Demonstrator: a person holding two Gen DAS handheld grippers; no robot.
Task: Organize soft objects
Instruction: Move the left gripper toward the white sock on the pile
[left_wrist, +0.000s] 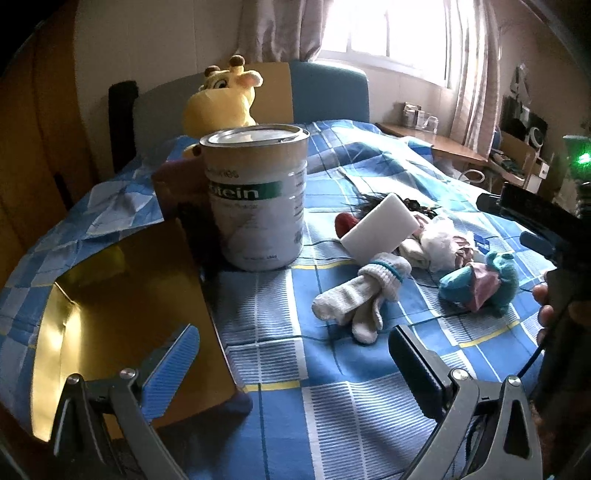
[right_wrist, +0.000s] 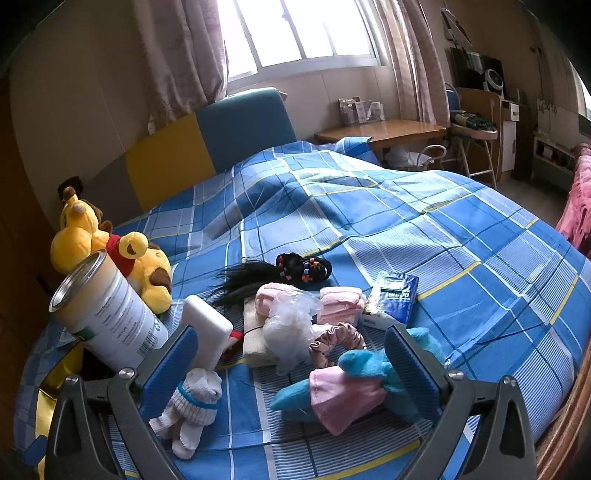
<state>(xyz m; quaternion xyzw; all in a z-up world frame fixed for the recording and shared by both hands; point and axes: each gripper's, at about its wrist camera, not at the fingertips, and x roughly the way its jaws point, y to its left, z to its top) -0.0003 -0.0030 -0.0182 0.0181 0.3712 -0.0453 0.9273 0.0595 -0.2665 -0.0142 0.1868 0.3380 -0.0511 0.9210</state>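
Soft things lie on the blue checked bed: rolled white socks, a blue plush toy in a pink dress, a white sponge block, a pink scrunchie, pink folded cloths, a clear plastic bag and a black hair piece. My left gripper is open and empty, short of the socks. My right gripper is open and empty, its fingers around the plush toy's space; it also shows in the left wrist view.
A tall protein tin stands at the left beside an open gold-lined box. A yellow giraffe plush sits behind it. A tissue pack lies right of the pile. A desk and chairs stand beyond the bed.
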